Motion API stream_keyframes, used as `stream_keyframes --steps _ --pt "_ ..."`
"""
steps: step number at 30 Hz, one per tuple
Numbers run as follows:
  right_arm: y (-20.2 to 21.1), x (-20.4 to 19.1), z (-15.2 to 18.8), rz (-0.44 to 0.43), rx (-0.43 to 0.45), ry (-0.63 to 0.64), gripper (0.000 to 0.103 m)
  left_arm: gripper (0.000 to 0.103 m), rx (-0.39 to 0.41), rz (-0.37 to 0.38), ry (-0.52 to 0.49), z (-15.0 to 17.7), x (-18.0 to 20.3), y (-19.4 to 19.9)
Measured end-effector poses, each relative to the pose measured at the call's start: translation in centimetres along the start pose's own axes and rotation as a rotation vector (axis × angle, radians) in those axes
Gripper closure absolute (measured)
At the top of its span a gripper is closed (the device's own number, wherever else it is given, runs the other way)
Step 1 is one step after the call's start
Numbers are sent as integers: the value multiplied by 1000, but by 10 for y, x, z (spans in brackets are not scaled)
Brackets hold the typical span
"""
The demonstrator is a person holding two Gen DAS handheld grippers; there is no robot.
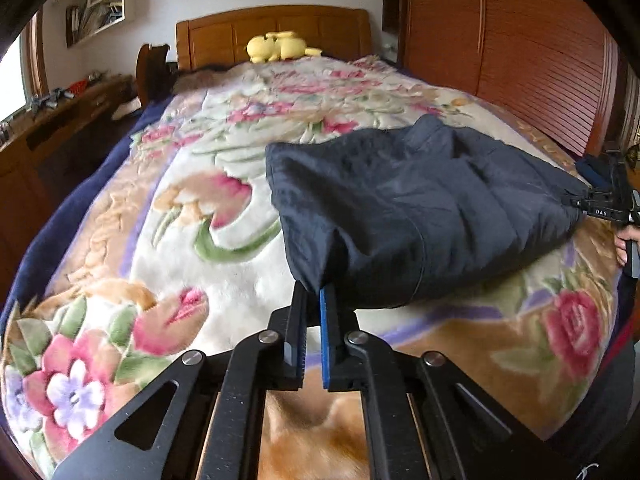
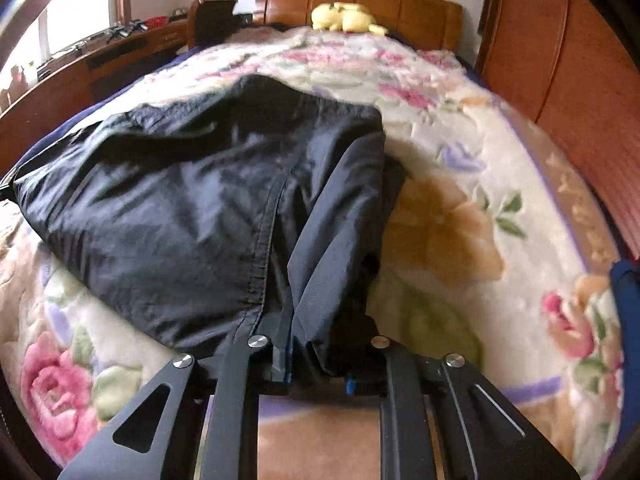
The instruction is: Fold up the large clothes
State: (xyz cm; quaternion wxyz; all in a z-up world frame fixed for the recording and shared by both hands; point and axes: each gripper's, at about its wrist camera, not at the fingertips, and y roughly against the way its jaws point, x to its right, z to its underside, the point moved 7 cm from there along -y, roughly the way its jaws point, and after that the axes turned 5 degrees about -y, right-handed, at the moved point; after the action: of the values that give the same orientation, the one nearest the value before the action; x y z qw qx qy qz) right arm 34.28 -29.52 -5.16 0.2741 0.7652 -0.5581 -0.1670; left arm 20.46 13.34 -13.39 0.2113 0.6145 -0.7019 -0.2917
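Note:
A dark navy garment [image 1: 404,208] lies folded on the floral blanket [image 1: 192,240] of a bed. In the left wrist view my left gripper [image 1: 314,290] is shut on the garment's near-left corner, and the cloth rises slightly from the blanket there. At the right edge of that view my right gripper [image 1: 580,202], held by a hand, pinches the garment's other near corner. In the right wrist view the garment [image 2: 180,208] drapes over my right gripper [image 2: 304,320]. One finger [image 2: 285,320] shows against the cloth and the other is hidden under it.
A yellow plush toy [image 1: 276,46] lies by the wooden headboard [image 1: 224,36]. A slatted wooden wardrobe [image 1: 520,52] runs along the bed's right side. A wooden desk [image 1: 60,120] with small items stands on the left under a window.

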Motion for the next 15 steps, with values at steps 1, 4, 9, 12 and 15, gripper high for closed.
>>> stream_keyframes --steps 1,4,9,12,15 --pt "7 0 -2 5 14 0 88 97 5 2 -1 -1 2 6" --pt "28 -1 -1 -7 36 -1 89 97 33 20 9 -2 8 29" --pt "72 -1 25 -28 35 32 89 97 44 41 2 25 26 74" --pt "95 0 47 -46 25 35 89 97 36 49 16 46 34 90" --pt "113 1 61 -61 19 29 89 97 38 47 33 61 42 106"
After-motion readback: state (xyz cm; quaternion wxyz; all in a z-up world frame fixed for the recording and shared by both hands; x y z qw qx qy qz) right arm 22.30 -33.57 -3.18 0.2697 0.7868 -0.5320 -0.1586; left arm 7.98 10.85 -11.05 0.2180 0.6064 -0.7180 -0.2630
